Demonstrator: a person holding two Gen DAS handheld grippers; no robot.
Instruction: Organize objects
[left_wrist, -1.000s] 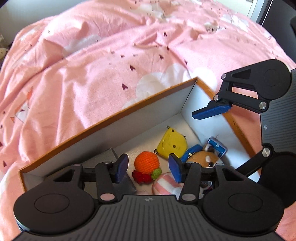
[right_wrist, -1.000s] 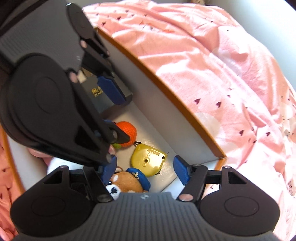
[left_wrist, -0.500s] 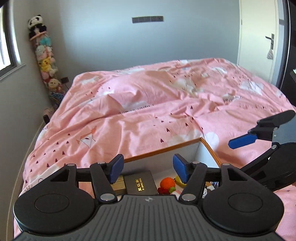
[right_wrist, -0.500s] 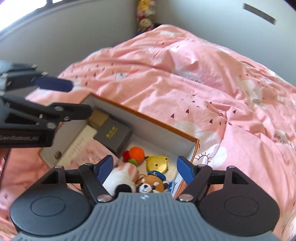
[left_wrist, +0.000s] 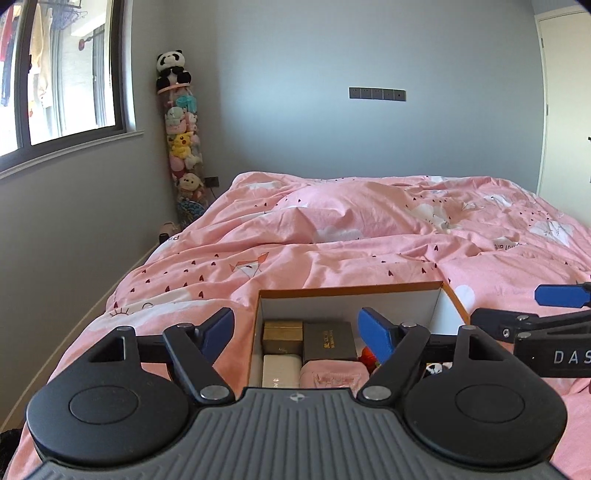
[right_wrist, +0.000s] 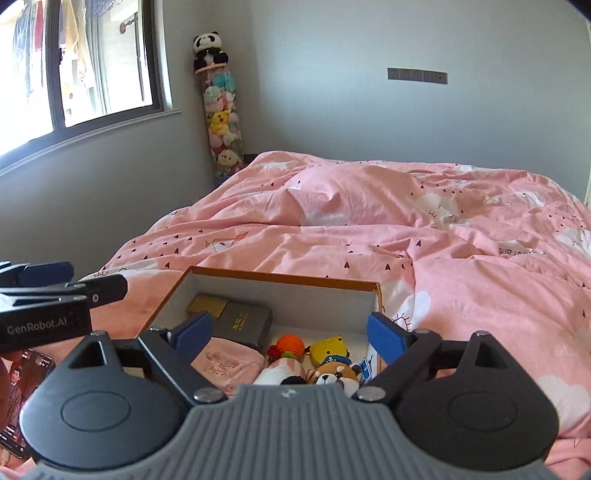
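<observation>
An open cardboard box (left_wrist: 351, 288) with an orange rim lies on the pink bed. It holds a gold box (left_wrist: 282, 329), a dark box (left_wrist: 328, 339), a white box (left_wrist: 280, 371) and a pink pouch (left_wrist: 332, 373). In the right wrist view the box (right_wrist: 288, 277) also shows an orange crocheted ball (right_wrist: 290, 343), a yellow toy (right_wrist: 327, 347) and a bear plush (right_wrist: 332, 371). My left gripper (left_wrist: 297, 326) hovers in front of the box's left half, jaws opening, nothing between them. My right gripper (right_wrist: 289, 332) hovers before the right half, jaws opening and empty.
The pink duvet (left_wrist: 369, 236) covers the bed beyond the box. A tall tube of plush toys (left_wrist: 183, 147) stands in the corner by the window (left_wrist: 62, 74). A phone (right_wrist: 22, 387) lies at the lower left. The right gripper's fingers (left_wrist: 561, 295) reach in from the right.
Both grippers have pulled back and up out of the box and tilted up, so the room now shows. Both sets of jaws have widened. The things in the box stayed put.
</observation>
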